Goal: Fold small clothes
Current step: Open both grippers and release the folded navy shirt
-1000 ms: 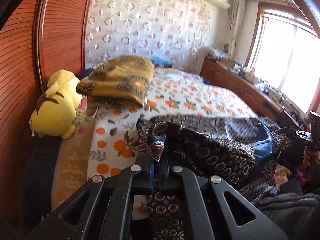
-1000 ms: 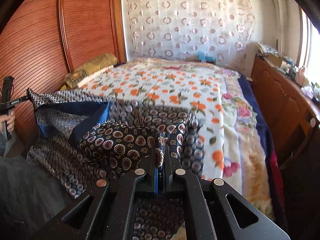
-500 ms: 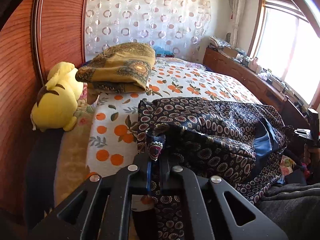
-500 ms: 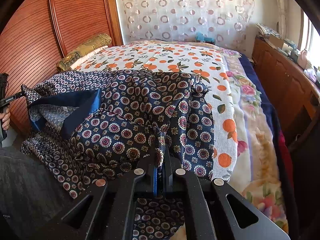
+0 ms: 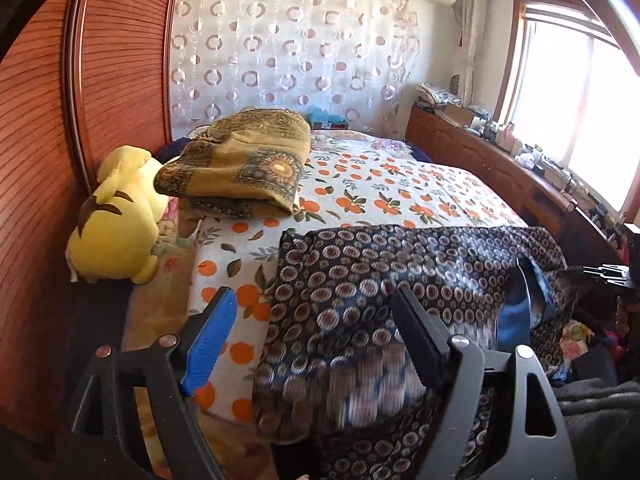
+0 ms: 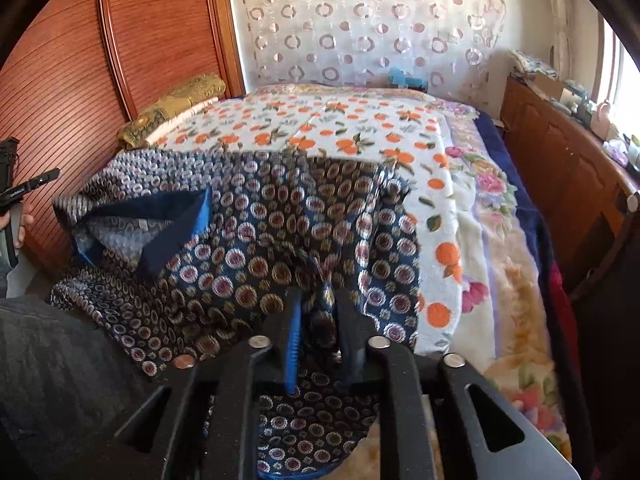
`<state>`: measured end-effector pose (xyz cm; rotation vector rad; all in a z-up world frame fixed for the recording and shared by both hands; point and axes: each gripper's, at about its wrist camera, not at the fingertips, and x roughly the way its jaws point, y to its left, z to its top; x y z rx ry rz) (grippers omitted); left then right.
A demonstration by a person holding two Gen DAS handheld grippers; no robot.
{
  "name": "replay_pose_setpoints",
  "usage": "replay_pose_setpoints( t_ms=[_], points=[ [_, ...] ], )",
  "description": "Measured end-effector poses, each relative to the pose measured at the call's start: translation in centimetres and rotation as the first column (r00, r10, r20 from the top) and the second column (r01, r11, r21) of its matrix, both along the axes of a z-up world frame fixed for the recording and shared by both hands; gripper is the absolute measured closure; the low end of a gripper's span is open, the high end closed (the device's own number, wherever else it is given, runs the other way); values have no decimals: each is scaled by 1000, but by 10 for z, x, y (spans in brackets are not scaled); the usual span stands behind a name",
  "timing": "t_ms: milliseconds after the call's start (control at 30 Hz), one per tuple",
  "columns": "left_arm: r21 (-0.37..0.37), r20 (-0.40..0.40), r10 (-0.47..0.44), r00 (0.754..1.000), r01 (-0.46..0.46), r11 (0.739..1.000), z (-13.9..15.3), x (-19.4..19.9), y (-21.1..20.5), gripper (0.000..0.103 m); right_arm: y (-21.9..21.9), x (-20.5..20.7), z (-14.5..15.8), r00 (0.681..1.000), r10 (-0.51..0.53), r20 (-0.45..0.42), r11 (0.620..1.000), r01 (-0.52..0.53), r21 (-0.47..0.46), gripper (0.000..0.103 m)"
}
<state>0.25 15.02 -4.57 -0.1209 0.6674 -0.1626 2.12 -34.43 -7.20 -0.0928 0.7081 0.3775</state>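
A dark blue shirt with a round medallion print lies spread over the near end of the bed, its plain blue collar folded open. In the left wrist view my left gripper is wide open above the shirt's near edge and holds nothing. In the right wrist view my right gripper has its jaws a little apart, and shirt cloth lies in the gap. The right gripper also shows at the far right of the left wrist view.
The bed carries an orange-print blanket. A folded brown-gold blanket and a yellow plush toy lie at its head by the wooden wardrobe. A wooden cabinet runs along the window side.
Both grippers lowered the shirt onto the bed. My left gripper opened wide and let go of the cloth. My right gripper's jaws parted slightly.
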Motion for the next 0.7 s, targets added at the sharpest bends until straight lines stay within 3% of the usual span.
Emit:
replay_pose_setpoints(
  t_ms=[67, 167, 333, 633, 700],
  points=[
    [-2, 5, 9, 1000, -9, 1000, 1, 6, -1, 22, 0, -3, 9, 1000, -8, 23, 1000, 8, -3, 68],
    [6, -2, 19, 1000, -19, 1000, 0, 17, -3, 22, 0, -3, 20, 998, -15, 58, 1000, 15, -3, 58],
    [-5, -20, 30, 999, -30, 1000, -7, 35, -3, 22, 7, 21, 21, 996, -41, 77, 999, 42, -16, 56],
    [26, -68, 23, 997, -21, 999, -25, 56, -11, 23, 16, 101, -9, 992, -121, -29, 991, 122, 60, 57],
    [29, -79, 22, 997, -19, 999, -28, 60, -13, 22, 17, 109, -16, 990, -131, -51, 988, 135, 80, 63]
  ],
)
